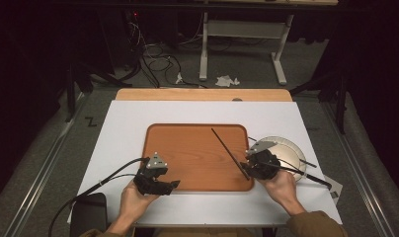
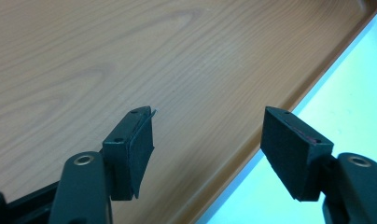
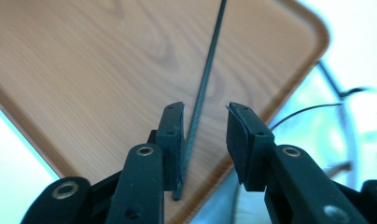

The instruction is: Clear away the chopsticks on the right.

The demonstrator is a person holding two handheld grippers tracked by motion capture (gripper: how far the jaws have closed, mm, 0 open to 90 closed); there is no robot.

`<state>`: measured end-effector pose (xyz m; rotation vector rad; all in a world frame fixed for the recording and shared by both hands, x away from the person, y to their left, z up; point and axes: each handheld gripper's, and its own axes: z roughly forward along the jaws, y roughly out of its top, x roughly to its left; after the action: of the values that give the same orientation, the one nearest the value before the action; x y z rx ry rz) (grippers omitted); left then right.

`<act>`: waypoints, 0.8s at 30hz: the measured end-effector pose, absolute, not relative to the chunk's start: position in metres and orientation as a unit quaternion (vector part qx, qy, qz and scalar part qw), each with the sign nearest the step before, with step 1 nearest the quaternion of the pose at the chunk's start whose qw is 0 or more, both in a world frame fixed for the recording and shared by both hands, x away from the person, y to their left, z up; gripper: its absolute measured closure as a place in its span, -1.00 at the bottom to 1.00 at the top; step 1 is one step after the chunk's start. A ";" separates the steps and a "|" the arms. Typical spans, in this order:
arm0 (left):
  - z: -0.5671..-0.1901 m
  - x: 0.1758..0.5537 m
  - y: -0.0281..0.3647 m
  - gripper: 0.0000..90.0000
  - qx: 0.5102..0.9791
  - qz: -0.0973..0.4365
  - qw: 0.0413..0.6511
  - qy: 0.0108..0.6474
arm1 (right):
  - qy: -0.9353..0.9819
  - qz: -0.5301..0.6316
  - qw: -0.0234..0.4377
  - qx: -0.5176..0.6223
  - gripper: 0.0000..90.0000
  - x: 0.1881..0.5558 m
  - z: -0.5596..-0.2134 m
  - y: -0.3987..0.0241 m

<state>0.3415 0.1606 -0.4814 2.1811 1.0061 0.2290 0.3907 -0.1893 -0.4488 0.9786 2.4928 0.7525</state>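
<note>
A long thin black stick (image 1: pixel 229 153) lies slantwise on the right part of the wooden tray (image 1: pixel 187 153), its near end by the tray's front right corner. My right gripper (image 1: pixel 247 170) is at that near end. In the right gripper view the stick (image 3: pixel 210 60) runs up between the jaws of the right gripper (image 3: pixel 205 121), close along the left pad, with a clear gap to the right pad, so it stands open. My left gripper (image 1: pixel 170 185) hovers over the tray's front left; the left gripper (image 2: pixel 207 126) is wide open with nothing between the jaws above the tray (image 2: pixel 130 56).
A white plate (image 1: pixel 286 148) sits just right of the tray, with another black stick (image 1: pixel 306 175) lying across it and over its rim. The plate (image 3: pixel 317 135) is close beside the right jaw. A white sheet (image 1: pixel 138 118) covers the table. A dark flat object (image 1: pixel 89 212) lies at the front left.
</note>
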 end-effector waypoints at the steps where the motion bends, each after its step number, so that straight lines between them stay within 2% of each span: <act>1: -0.482 0.342 0.160 -0.24 0.844 0.087 0.357 0.390 | 0.880 0.271 0.182 0.346 0.49 0.391 -0.446 -0.191; 10: -0.482 0.342 0.160 -0.24 0.845 0.088 0.356 0.390 | 0.863 0.301 0.186 0.360 0.39 0.396 -0.425 -0.222; 24: -0.482 0.342 0.160 -0.24 0.844 0.087 0.357 0.390 | 0.827 0.322 0.204 0.412 0.41 0.404 -0.410 -0.275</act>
<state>0.3417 0.1597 -0.4821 2.1796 1.0069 0.2242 0.4040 -0.2748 -0.4098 1.1499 2.3071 0.8983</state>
